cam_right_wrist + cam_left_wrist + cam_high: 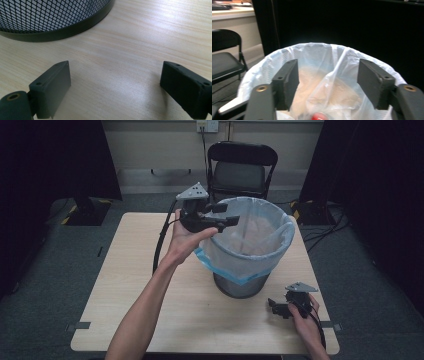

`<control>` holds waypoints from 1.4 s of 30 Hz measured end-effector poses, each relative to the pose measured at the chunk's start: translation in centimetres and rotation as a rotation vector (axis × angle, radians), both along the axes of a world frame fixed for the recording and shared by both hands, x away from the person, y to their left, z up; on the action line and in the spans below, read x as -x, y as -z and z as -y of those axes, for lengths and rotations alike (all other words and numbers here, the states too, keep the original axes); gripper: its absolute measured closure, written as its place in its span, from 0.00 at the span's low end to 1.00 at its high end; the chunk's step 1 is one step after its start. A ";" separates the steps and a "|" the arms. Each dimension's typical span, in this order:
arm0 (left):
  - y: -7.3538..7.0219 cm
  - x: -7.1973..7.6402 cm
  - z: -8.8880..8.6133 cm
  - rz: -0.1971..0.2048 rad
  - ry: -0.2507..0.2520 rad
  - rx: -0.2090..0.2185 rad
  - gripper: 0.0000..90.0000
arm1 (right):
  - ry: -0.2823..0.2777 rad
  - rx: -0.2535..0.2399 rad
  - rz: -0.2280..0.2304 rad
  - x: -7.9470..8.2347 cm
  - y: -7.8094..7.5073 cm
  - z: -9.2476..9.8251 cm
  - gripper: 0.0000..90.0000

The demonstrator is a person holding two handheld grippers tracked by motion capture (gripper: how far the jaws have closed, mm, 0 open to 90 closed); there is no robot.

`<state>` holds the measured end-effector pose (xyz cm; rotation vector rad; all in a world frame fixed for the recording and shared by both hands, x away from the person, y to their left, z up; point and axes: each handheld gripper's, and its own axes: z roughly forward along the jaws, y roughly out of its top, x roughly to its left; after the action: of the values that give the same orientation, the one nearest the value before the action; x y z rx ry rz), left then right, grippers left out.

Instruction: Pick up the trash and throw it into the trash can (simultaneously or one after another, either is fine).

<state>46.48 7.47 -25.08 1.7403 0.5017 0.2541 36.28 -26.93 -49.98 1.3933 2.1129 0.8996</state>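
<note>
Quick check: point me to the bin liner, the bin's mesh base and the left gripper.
bin liner (270, 227): high view, far inner wall of the bag.
mesh base (50, 15): right gripper view, wire mesh wall.
left gripper (231, 214): high view, midway between its jaws.

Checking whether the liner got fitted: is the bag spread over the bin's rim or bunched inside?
Spread over. The bag is folded down outside the mesh bin all round its rim, its mouth open; the left tool hovers open above.

Bare forearms; black grippers (227, 215) with grey 3-cornered plates, black cables.
</note>
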 end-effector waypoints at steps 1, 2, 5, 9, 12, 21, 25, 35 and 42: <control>0.0 0.0 -0.1 -0.002 0.004 0.003 0.33 | 0.000 0.000 0.000 0.0 0.0 0.0 0.10; 0.0 -0.1 -0.2 -0.004 0.006 0.006 0.32 | -0.001 0.000 0.000 0.0 0.0 0.0 0.10; 0.0 0.0 -0.3 -0.003 0.003 -0.004 0.26 | -0.001 0.000 0.000 0.0 0.0 0.0 0.10; -0.1 0.0 -0.6 -0.007 -0.006 -0.012 0.19 | -0.001 0.000 0.000 0.0 0.0 0.0 0.10; 0.1 0.1 -1.3 -0.003 -0.003 0.001 0.21 | -0.001 0.000 0.000 0.0 0.0 0.0 0.10; 0.4 0.1 -3.9 0.006 -0.062 0.050 0.18 | -0.004 0.000 0.000 0.0 0.0 0.0 0.10; -0.1 0.4 -5.3 0.017 -0.078 0.058 0.17 | -0.004 0.000 0.000 0.0 0.0 0.0 0.10; -0.2 0.8 -8.2 0.030 -0.105 0.056 0.17 | -0.005 0.000 0.000 0.0 0.0 0.0 0.10; 0.4 0.9 -9.8 0.015 -0.119 0.047 0.18 | -0.004 0.000 0.000 0.0 0.0 0.0 0.10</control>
<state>45.56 17.31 -25.50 1.6640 0.5971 0.3374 36.31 -26.95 -49.99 1.3893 2.1166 0.9010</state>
